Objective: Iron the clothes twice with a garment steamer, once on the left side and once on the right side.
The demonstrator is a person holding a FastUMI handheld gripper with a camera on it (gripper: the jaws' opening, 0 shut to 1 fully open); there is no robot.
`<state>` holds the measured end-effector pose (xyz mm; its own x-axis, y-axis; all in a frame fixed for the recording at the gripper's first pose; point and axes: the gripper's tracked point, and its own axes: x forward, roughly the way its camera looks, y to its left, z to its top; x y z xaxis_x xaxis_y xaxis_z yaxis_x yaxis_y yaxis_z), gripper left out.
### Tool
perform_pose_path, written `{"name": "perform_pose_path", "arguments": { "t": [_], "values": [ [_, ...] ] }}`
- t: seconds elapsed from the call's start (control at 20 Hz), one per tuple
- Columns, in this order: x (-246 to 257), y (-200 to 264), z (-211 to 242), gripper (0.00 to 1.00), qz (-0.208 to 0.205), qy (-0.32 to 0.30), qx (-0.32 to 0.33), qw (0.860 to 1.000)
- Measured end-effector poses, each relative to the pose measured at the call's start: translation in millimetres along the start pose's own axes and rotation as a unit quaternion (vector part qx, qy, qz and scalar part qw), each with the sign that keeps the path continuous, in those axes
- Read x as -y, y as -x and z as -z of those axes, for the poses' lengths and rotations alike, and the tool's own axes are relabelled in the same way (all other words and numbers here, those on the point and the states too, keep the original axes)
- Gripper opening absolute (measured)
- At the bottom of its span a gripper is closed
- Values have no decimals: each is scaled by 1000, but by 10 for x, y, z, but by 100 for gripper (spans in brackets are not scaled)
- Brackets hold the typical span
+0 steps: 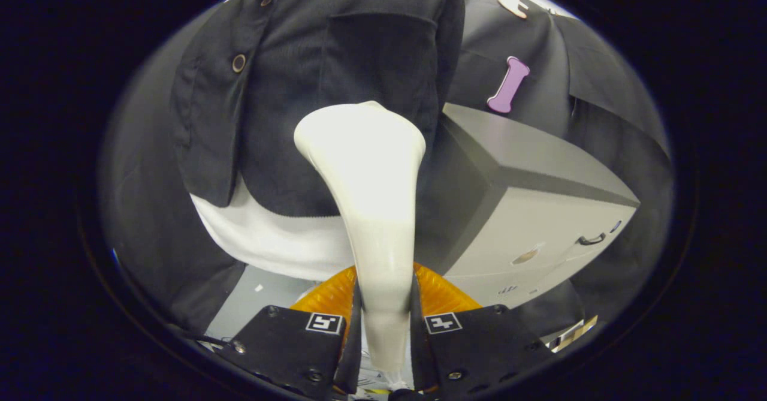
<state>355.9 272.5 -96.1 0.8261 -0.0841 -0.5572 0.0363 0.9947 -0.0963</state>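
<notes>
Between the fingers: handle of the white garment steamer [368, 209], rising away from the gripper [383, 320] toward the hanging clothes.
Gripper state: clamped on the steamer handle, 1 finger pressing each side.
Steamer head: wide flared end, far from the fingers, lying over the dark jacket [335, 89]; contact with the cloth cannot be told.
Position on garment: over the right part of the jacket front, just below the chest pocket [377, 59] and above the hem.
Under the jacket: white garment [269, 239] showing below the dark hem, left of the handle.
Snap button [239, 63]: on the open left flap, well left of the head.
Right of the steamer: grey cabinet [539, 209], close beside the jacket's right edge, small handle on its front.
Progress, judged: steamer in hand and at the cloth, so a pass seems under way; which of the 2 passes cannot be told.
Left to do, judged: at least finishing this stroke; the left side possibly untreated.
Writing: square coded markers [324, 322] on both fingers, no words; marks on the cabinet front too small to read; no brand visible.
</notes>
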Motion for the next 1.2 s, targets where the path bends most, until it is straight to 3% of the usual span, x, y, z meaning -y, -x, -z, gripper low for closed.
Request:
{"name": "perform_pose_path", "arguments": {
  "t": [0.3,0.6,1.2],
  "values": [
    [-4,-24,195,36,-4,-2,-20,1000],
    [54,100,65,36,-7,-11,-2,1000],
    [56,846,-1148,36,-37,-50,157,986]
  ]
}}
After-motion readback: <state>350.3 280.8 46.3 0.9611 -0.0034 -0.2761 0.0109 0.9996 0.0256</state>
